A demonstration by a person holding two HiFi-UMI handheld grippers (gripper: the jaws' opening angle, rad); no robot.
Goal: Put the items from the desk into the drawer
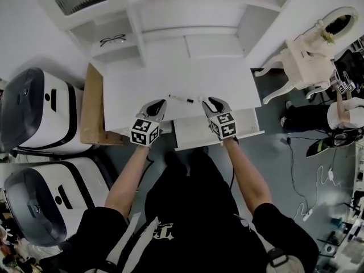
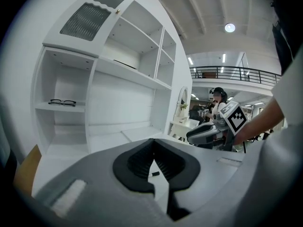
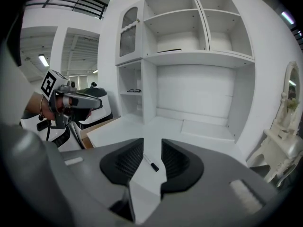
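Marker pen [image 1: 181, 99] on desk [image 1: 131, 90], just ahead between both grippers, long axis crosswise. Right gripper [image 1: 211, 102] spread, empty, pen framed in gap. Left gripper [image 1: 160, 104] pinched, empty. Drawer [image 1: 196, 134] open below.

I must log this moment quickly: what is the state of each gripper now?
Left gripper: shut, holding nothing.
Right gripper: open, empty; the pen lies on the desk beyond its jaws.
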